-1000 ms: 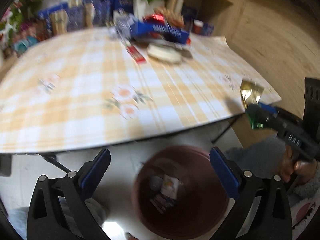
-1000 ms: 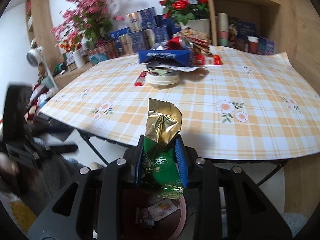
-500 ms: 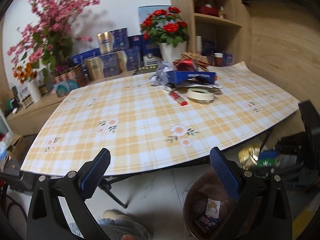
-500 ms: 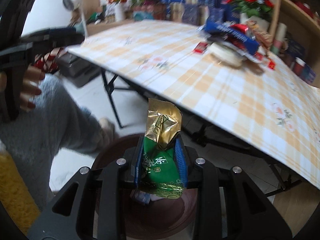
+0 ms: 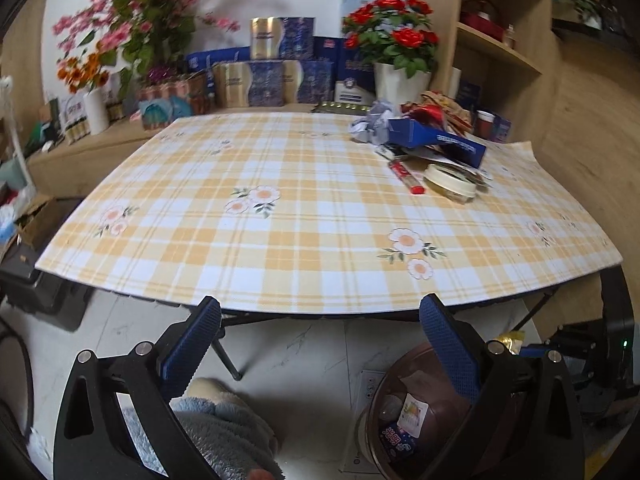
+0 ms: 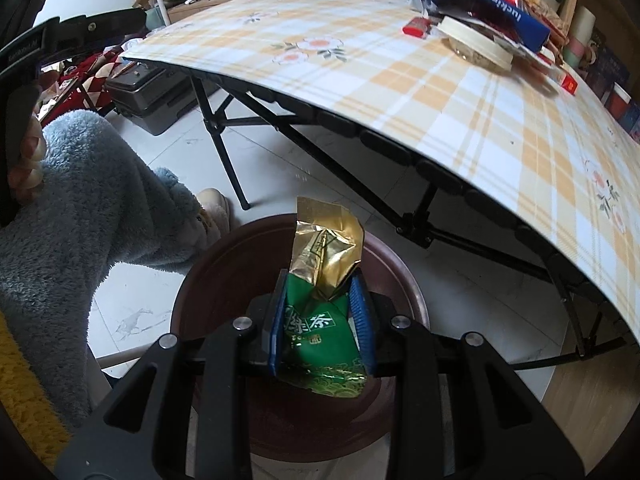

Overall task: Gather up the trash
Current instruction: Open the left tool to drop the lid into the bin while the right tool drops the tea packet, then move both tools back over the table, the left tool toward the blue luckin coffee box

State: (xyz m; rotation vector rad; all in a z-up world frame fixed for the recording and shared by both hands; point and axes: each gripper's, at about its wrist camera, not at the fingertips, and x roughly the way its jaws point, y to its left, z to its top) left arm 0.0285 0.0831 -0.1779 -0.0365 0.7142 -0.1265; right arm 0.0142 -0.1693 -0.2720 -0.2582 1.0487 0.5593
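My right gripper [image 6: 323, 316] is shut on a green and gold tea packet [image 6: 324, 280], its blue pads pressing both sides. It hangs straight over the mouth of a brown round trash bin [image 6: 224, 264] on the floor beside the table. In the left wrist view the same bin [image 5: 380, 384] sits low right with a few wrappers inside, partly behind my right finger. My left gripper [image 5: 320, 344] is open and holds nothing, pointing over the near table edge. A trash pile [image 5: 424, 140] with a blue box, a red wrapper and a round lid lies on the far right of the tablecloth.
The folding table with the yellow checked cloth [image 5: 304, 216] fills the middle; its black legs [image 6: 224, 136] stand near the bin. Flower pots and boxes [image 5: 280, 64] line the back shelf. A person's fluffy blue sleeve [image 6: 80, 208] and a slipper [image 6: 212, 204] are left of the bin.
The right gripper has sunk with the tea packet from table height to just above the bin. The left gripper has lifted and tipped up from the bin towards the table.
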